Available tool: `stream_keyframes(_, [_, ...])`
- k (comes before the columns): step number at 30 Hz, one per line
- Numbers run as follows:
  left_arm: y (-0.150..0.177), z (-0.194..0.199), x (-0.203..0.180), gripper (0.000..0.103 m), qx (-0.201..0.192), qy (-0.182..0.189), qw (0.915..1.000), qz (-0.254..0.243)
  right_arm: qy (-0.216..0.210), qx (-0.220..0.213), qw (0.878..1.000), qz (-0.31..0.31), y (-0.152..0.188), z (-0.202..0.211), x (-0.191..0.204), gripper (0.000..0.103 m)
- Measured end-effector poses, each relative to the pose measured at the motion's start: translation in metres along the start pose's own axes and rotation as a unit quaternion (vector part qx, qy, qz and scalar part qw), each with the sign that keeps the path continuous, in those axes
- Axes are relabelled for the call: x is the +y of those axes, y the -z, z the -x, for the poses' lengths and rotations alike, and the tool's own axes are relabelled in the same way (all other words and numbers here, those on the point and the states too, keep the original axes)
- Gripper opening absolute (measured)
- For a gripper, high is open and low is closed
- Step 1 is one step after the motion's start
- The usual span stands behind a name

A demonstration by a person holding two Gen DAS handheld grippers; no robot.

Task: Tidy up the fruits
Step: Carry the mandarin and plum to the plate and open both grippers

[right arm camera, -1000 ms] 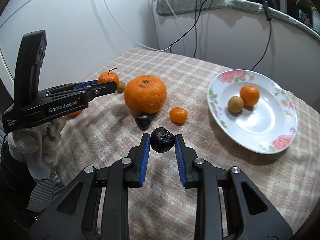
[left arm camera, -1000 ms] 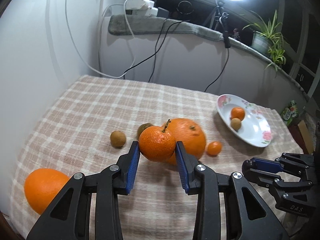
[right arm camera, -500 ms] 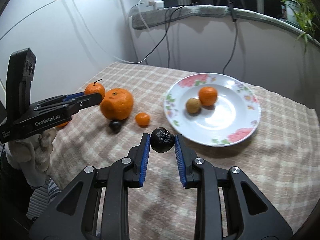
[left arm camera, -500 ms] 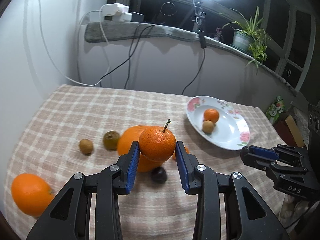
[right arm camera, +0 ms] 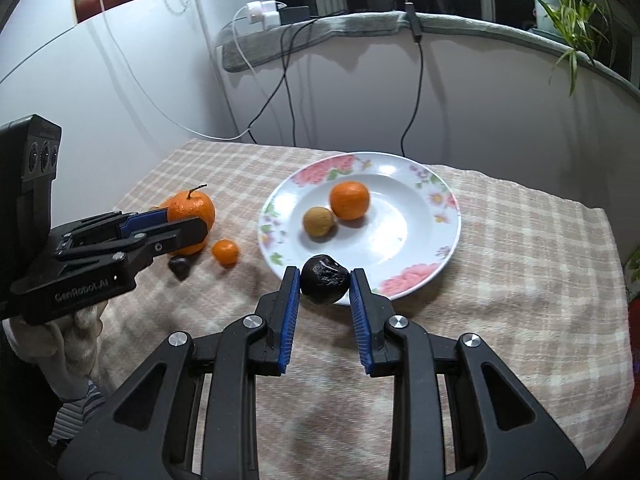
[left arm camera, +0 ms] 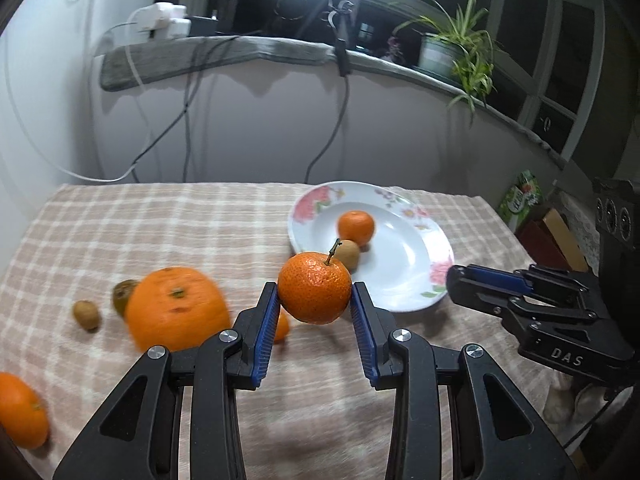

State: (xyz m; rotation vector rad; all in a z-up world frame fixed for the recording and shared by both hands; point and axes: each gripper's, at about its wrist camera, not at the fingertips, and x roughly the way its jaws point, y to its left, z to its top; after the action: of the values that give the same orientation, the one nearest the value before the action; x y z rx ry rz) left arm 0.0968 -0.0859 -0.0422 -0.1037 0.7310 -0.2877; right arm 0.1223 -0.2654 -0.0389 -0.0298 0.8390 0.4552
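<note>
My left gripper (left arm camera: 315, 298) is shut on a stemmed mandarin (left arm camera: 315, 293), held above the checked cloth just left of the flowered white plate (left arm camera: 404, 280). My right gripper (right arm camera: 324, 282) is shut on a dark wrinkled fruit (right arm camera: 324, 279), hanging over the plate's (right arm camera: 400, 240) near rim. In the plate lie a small orange (right arm camera: 349, 200) and a brown round fruit (right arm camera: 318, 221). A big orange (left arm camera: 176, 308), a small tangerine (right arm camera: 225, 251) and another dark fruit (right arm camera: 179, 267) rest on the cloth to the left.
Two small brown fruits (left arm camera: 86, 314) lie left of the big orange, and another orange (left arm camera: 20, 410) sits at the cloth's near-left edge. A white wall with hanging cables stands behind the table, under a ledge with a potted plant (left arm camera: 456, 56). Boxes (left arm camera: 552, 236) stand off the right side.
Both grippers have carried their fruits to the right, toward the plate. The plate now lies close in front of each, and the big orange has slid to the left in the left wrist view.
</note>
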Motion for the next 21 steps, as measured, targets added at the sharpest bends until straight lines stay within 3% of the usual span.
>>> stream_keyframes(21, [-0.005, -0.039, -0.031, 0.035, 0.033, 0.026, 0.9989, -0.022, 0.010, 0.017, 1.000, -0.006, -0.002, -0.022, -0.022, 0.027])
